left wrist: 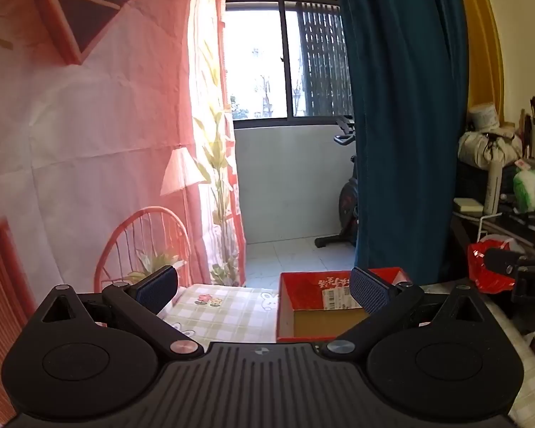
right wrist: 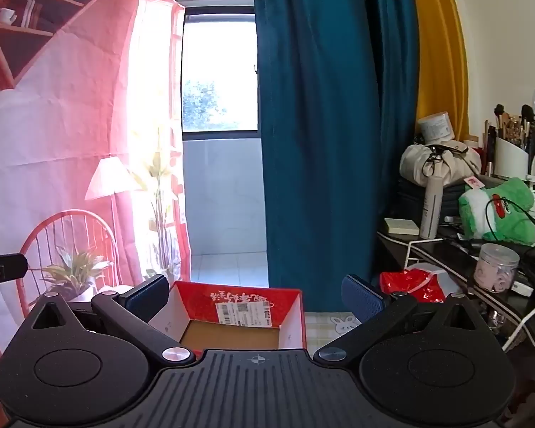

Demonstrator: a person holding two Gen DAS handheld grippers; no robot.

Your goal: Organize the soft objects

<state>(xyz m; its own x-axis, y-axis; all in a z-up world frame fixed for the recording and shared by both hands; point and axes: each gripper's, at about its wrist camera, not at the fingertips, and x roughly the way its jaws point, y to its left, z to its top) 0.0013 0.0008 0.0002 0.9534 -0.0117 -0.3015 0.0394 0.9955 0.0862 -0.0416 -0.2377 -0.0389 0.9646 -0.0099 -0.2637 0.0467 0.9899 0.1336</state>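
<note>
An empty red cardboard box [right wrist: 242, 317] is framed by the left gripper [left wrist: 264, 290] and right gripper [right wrist: 255, 294], fingers spread wide, nothing held.

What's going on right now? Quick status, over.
Left gripper and right gripper both open, holding nothing. Red cardboard box ahead, looks empty. Green plush toy on cluttered side table, not picked up. Nothing blocking the box.

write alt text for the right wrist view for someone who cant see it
The open, empty right hand-held gripper points at an empty red cardboard box on a checked cloth. Behind hang a teal curtain and a pink printed backdrop; at right, a cluttered dark table holds a green plush toy.
</note>
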